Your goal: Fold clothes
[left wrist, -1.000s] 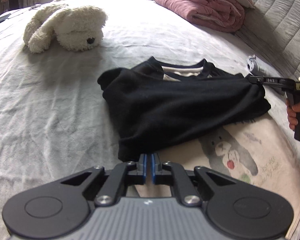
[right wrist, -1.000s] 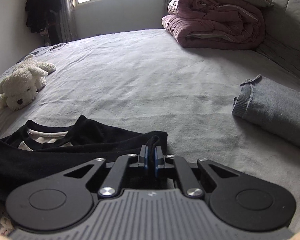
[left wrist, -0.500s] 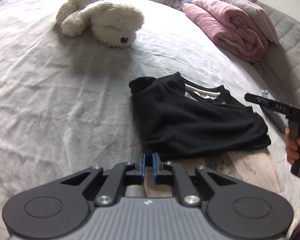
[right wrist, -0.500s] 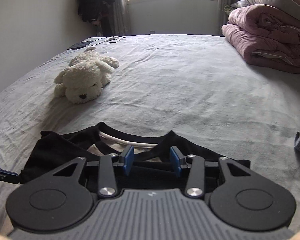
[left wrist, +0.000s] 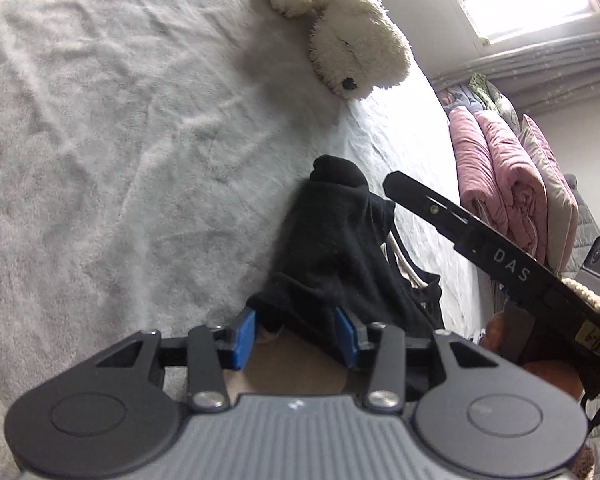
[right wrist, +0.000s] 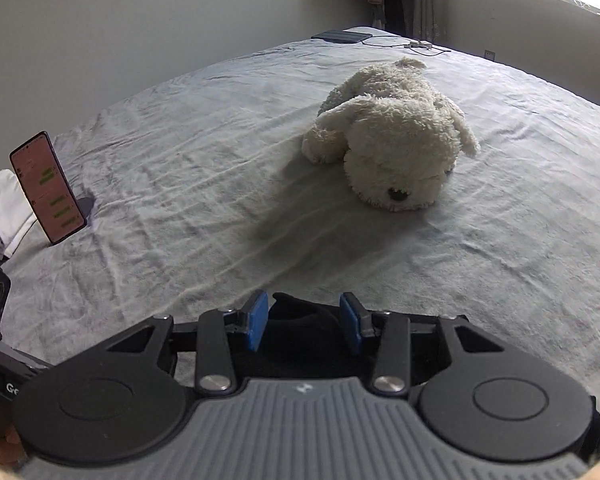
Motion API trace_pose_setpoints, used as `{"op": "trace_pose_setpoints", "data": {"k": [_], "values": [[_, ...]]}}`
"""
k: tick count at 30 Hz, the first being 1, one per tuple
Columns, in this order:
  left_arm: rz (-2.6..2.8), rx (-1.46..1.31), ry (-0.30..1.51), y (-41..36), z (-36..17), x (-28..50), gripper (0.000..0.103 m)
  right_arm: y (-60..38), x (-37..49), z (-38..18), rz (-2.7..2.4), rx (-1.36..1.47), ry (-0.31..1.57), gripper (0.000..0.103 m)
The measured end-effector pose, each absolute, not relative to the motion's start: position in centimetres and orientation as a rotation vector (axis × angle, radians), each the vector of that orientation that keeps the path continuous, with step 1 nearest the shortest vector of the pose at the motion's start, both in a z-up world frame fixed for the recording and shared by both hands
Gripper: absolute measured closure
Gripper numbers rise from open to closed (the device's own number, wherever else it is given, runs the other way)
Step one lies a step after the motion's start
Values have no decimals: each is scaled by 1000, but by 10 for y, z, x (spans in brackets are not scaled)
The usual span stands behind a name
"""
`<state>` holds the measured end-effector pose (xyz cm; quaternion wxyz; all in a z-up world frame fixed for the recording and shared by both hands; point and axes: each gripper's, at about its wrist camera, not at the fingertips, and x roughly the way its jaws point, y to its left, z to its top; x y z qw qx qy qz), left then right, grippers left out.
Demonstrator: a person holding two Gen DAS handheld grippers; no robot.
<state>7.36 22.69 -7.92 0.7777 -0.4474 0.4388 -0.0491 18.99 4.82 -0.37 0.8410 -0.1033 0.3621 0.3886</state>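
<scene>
A black garment lies bunched into a narrow strip on the grey bedsheet, with a cream collar edge showing on its right side. My left gripper is open, and the garment's near end sits between its blue pads. A tan cloth shows just under that end. The right gripper's black finger reaches in from the right, over the garment's far part. In the right wrist view my right gripper is open too, with black fabric low between its pads.
A white plush dog lies on the bed beyond the garment. Folded pink quilts are stacked at the far right. A lit phone stands propped at the left by folded white cloth. A tablet with cables lies far back.
Both grippers have opened: the right let go of the black cloth first, then the left. Both cameras swung left towards the plush dog, and the garment now looks narrower.
</scene>
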Motion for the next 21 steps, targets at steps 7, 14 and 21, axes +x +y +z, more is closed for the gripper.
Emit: {"op": "trace_pose_setpoints", "data": {"k": [7, 14, 21], "values": [[-60, -1013, 939, 232, -85, 74, 93, 95, 201, -26, 807, -414, 851, 76], [-27, -922, 958, 223, -75, 68, 97, 99, 214, -23, 704, -285, 813, 99], [-42, -873, 955, 229, -69, 70, 89, 93, 223, -41, 659, -151, 849, 96]]}}
